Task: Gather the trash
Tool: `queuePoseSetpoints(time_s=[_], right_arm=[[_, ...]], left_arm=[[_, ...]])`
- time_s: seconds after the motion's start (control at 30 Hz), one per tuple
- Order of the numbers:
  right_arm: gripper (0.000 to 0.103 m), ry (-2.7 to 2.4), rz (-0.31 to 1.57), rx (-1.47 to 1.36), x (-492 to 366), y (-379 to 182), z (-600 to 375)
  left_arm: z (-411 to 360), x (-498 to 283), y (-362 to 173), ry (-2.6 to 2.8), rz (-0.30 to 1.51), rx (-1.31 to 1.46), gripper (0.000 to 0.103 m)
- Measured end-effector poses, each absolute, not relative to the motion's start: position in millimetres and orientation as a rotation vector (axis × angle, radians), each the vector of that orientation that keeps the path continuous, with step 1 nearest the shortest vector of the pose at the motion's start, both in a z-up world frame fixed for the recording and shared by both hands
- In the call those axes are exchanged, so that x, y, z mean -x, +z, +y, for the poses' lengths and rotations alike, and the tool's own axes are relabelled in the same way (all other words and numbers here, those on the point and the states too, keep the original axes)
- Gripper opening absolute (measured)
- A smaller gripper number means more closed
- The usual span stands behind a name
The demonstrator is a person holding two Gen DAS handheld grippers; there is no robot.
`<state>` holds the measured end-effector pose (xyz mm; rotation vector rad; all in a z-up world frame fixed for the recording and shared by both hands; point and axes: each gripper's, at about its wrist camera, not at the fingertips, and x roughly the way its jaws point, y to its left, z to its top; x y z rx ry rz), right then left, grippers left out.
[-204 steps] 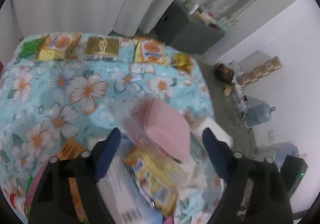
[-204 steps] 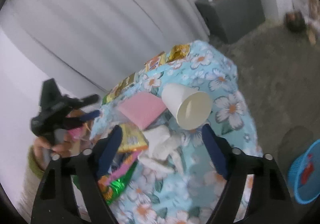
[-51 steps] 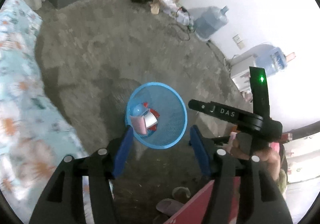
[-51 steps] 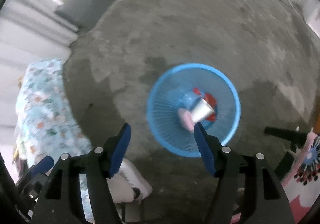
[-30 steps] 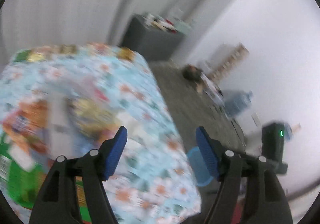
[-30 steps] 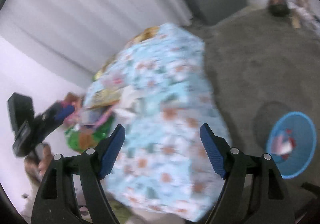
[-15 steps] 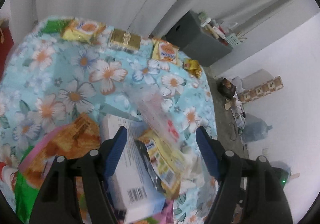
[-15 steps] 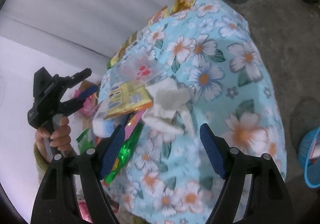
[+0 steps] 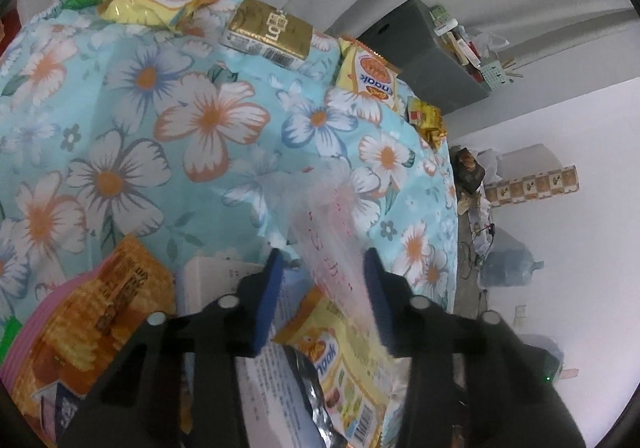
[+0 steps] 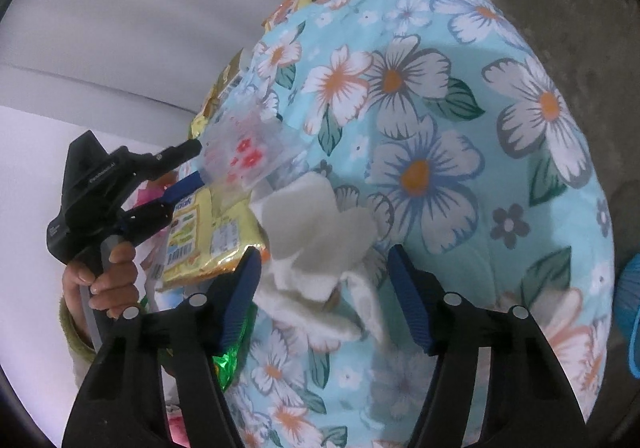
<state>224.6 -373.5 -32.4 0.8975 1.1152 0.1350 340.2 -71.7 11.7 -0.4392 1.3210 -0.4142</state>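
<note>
A clear plastic bag with red print point(image 9: 332, 224) lies on the floral tablecloth point(image 9: 132, 120), and my left gripper point(image 9: 322, 268) straddles its near end with the jaws open. The bag point(image 10: 248, 152) and the left gripper point(image 10: 188, 164) also show in the right wrist view. My right gripper point(image 10: 324, 268) is open around crumpled white tissue point(image 10: 312, 232) on the cloth. A yellow snack wrapper point(image 9: 340, 380) lies under the bag, also seen in the right wrist view point(image 10: 208, 232).
Snack packs line the table's far edge: a gold box point(image 9: 268, 32), yellow packs point(image 9: 164, 0) point(image 9: 368, 76). A white box point(image 9: 224, 288) and an orange pack point(image 9: 100, 324) lie near the left gripper. The blue basket's rim point(image 10: 632, 312) shows on the floor right.
Both grippers have moved down and in toward the table. The left jaws have narrowed around the clear bag's end; the right jaws now straddle the white tissue.
</note>
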Motion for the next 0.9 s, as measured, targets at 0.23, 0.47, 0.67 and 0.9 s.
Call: queuePoseSetpoints(time_s=[0.23,0.47,0.67,0.9], right_arm=[[0.042,0.139,1.112,-0.915,-228,-37,-377],[0.021,0.135,1.096,-0.915,-226,-39,-378],[0.014,0.137,1.069,-0.899,-217,-25,-376],[0.011,0.143,1.025,-0.874,-212,-2,-372]], left_arm=[[-74,-344,10,-0.434,1.294,0.443,0.012],[-68,-343,14,-0.469,1.262,0.485,0.003],[-65,-336,26,-0.517,1.201,0.504,0.001],[-62,-326,49,-0.565,1.127,0.524,0.000]])
